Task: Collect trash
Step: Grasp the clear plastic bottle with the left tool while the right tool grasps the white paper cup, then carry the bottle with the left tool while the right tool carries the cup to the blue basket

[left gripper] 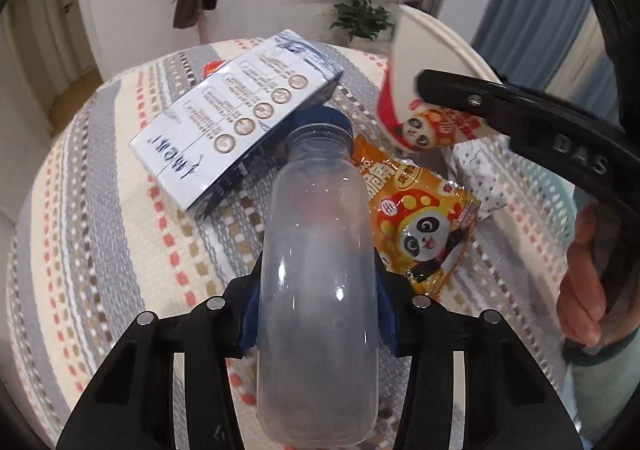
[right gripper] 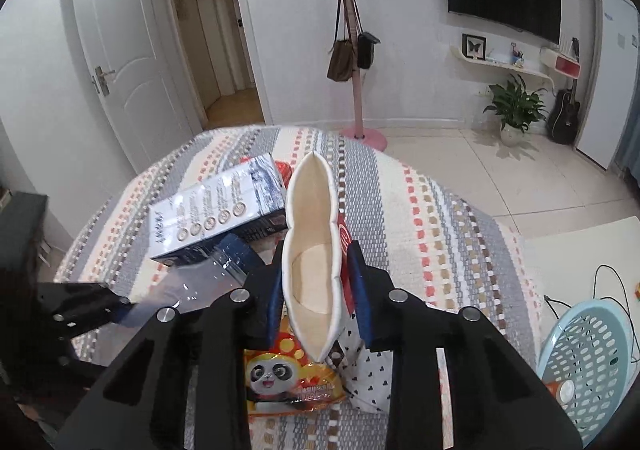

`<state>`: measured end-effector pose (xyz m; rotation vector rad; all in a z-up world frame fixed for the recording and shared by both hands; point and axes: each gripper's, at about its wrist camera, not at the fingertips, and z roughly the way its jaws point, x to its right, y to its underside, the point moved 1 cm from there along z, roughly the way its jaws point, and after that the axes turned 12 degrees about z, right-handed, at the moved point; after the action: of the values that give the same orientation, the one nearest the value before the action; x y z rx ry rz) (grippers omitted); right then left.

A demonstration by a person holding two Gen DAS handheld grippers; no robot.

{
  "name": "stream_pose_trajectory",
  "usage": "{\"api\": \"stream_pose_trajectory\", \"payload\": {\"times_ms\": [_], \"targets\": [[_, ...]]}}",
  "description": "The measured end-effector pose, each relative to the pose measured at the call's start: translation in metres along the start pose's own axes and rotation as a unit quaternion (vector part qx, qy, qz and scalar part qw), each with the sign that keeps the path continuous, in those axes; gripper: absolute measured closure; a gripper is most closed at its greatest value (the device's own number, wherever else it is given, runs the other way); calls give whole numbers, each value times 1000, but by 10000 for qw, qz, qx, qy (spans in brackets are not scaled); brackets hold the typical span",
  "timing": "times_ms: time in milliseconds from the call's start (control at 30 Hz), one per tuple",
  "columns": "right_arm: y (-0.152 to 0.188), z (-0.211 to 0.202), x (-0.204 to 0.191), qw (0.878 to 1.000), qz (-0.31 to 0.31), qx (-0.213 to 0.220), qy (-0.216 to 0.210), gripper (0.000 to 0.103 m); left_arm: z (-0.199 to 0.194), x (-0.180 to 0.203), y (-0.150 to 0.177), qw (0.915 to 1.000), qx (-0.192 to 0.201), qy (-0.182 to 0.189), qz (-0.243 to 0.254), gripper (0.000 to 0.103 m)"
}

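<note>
My left gripper [left gripper: 318, 310] is shut on a clear plastic bottle [left gripper: 318, 270] with a blue cap, held above the striped tablecloth [left gripper: 100, 210]. My right gripper [right gripper: 316, 290] is shut on a squashed white paper cup [right gripper: 310, 250] with a red panda print; the cup also shows in the left wrist view [left gripper: 424, 90], held above the table at the right. An orange panda snack bag [left gripper: 424, 218] lies on the cloth under both grippers and shows in the right wrist view [right gripper: 292, 378]. A blue-and-white carton [left gripper: 240, 114] lies on its side further back [right gripper: 220, 218].
A light blue perforated basket [right gripper: 588, 362] stands at the table's right side. A white patterned wrapper [right gripper: 372, 374] lies by the snack bag. A red item [right gripper: 285, 170] peeks from behind the carton. A coat stand [right gripper: 352, 50] and a plant [right gripper: 516, 106] are beyond the table.
</note>
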<state>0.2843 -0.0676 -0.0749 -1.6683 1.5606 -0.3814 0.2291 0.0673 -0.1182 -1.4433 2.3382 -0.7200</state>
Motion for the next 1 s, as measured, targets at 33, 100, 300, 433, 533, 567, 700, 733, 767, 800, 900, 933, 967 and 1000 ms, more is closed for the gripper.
{"api": "stream_pose_trajectory", "payload": {"times_ms": [33, 100, 300, 433, 533, 567, 700, 733, 767, 800, 900, 933, 967, 1000], "targets": [[0, -6, 1, 10000, 17, 81, 27, 76, -6, -1, 2, 9999, 133, -47, -82, 58], [0, -18, 2, 9996, 60, 258, 73, 77, -19, -2, 8, 9992, 361, -43, -178, 58], [-3, -68, 17, 9954, 355, 876, 123, 77, -59, 19, 5, 9960, 884, 0, -80, 58], [-6, -112, 38, 9886, 570, 1373, 239, 77, -76, 39, -14, 9909, 1316, 279, -48, 58], [-5, -139, 61, 9833, 769, 1612, 357, 77, -82, 62, -28, 9871, 1539, 442, 69, 58], [-4, -148, 72, 9812, 852, 1682, 415, 77, -83, 71, -36, 9858, 1600, 492, 120, 58], [1, -174, 111, 9740, 1042, 1823, 849, 77, -78, 103, -62, 9814, 1781, 640, 336, 58], [2, -177, 119, 9730, 1065, 1817, 942, 77, -77, 112, -67, 9800, 1821, 708, 383, 58], [4, -180, 129, 9714, 1116, 1811, 1059, 77, -75, 121, -72, 9785, 1853, 796, 432, 58], [7, -185, 142, 9686, 1201, 1817, 1202, 77, -72, 130, -76, 9773, 1877, 859, 480, 58], [12, -193, 174, 9617, 1460, 1798, 1467, 77, -62, 153, -87, 9757, 1856, 986, 615, 58], [14, -194, 182, 9598, 1535, 1775, 1538, 77, -56, 162, -92, 9752, 1832, 1048, 667, 58], [16, -196, 192, 9575, 1627, 1753, 1613, 77, -51, 170, -95, 9746, 1805, 1112, 722, 58], [18, -197, 202, 9551, 1724, 1732, 1675, 77, -48, 176, -98, 9742, 1783, 1153, 760, 58]]}}
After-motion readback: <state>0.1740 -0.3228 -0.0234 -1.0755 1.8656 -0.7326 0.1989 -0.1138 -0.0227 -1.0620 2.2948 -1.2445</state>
